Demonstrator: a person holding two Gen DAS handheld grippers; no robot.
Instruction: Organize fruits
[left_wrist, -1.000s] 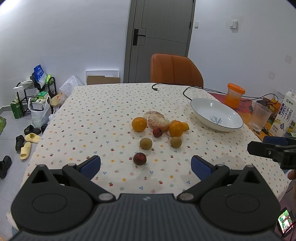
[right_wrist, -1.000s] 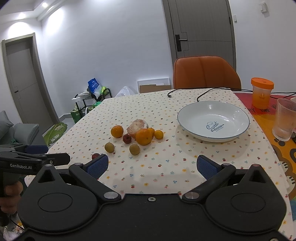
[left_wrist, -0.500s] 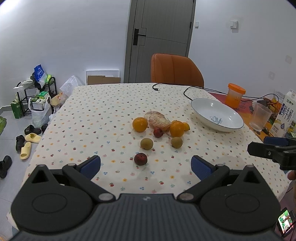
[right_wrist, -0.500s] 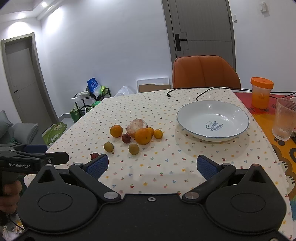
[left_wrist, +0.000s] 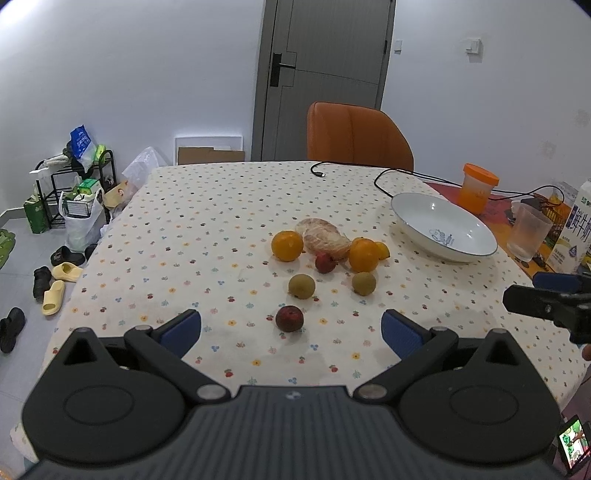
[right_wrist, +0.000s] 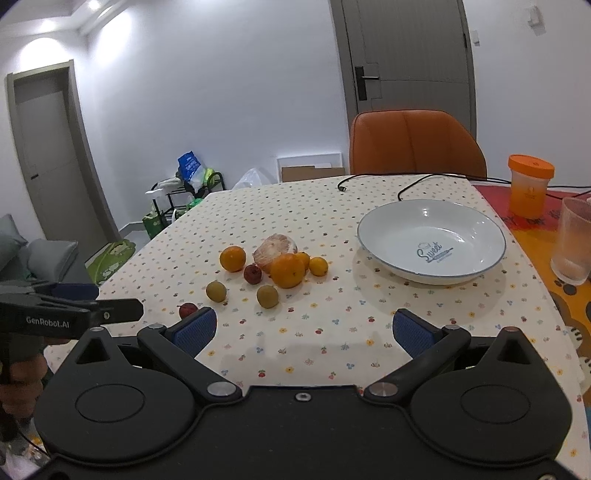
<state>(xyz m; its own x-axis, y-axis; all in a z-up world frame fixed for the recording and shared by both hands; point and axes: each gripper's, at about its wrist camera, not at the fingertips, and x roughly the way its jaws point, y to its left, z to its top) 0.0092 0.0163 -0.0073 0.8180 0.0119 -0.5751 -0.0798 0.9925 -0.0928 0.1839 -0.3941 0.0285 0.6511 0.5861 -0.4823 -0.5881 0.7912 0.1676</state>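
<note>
Several fruits lie loose mid-table: a peeled pomelo, two large oranges, a small orange, two greenish-brown round fruits and two dark red fruits. An empty white bowl sits to their right. My left gripper hovers open just short of the nearest red fruit. My right gripper is open over bare cloth in front of the bowl. Each gripper shows at the edge of the other's view.
An orange-lidded jar, a clear glass and a milk carton stand at the right. A black cable runs across the far table. An orange chair stands behind. Shoes and a rack are on the floor at left.
Both grippers have crept slightly forward toward the fruits, staying open. Nothing on the table has moved.
</note>
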